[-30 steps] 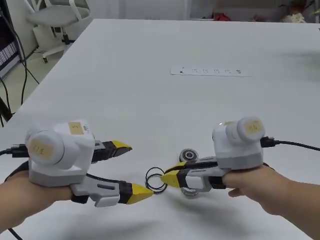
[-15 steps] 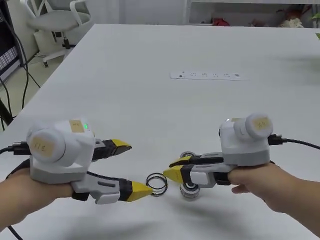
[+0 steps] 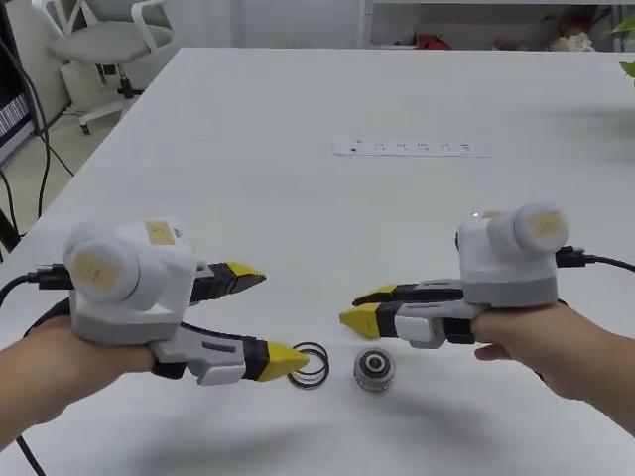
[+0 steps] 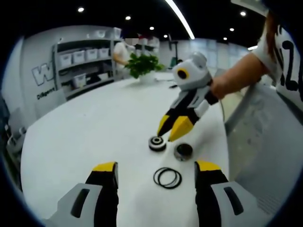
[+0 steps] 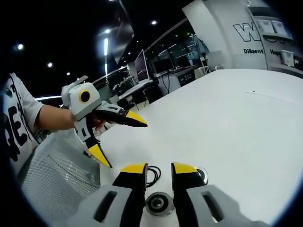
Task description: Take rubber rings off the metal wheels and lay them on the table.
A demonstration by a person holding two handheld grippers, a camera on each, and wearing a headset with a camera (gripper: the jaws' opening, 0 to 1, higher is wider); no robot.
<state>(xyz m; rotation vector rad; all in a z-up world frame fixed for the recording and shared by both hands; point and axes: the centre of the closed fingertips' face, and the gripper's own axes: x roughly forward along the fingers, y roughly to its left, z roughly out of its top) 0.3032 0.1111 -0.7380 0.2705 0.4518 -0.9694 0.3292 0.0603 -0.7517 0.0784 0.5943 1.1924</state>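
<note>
- The rubber rings point(image 3: 311, 364) are thin black loops, probably light, soft and stretchy. They would sag if lifted, so pinching a single strand at the edge looks safer than squeezing across the loop.
- Two of them lie overlapped flat on the bench point(image 3: 298, 178), in the lower middle of the head view, just left of a metal wheel point(image 3: 374, 366).
- The wheel looks small, hard and smooth, likely to skid or roll unless gripped across its rim. A second wheel point(image 4: 157, 143) sits just beside it in the left gripper view. I cannot tell whether either wheel carries a ring.
- The left gripper point(image 3: 266, 319) has its jaws spread wide and empty. Its lower tip is just beside the rings.
- The right gripper point(image 3: 363, 307) has its jaws only narrowly parted, pinching nothing, poised above the wheels.
</note>
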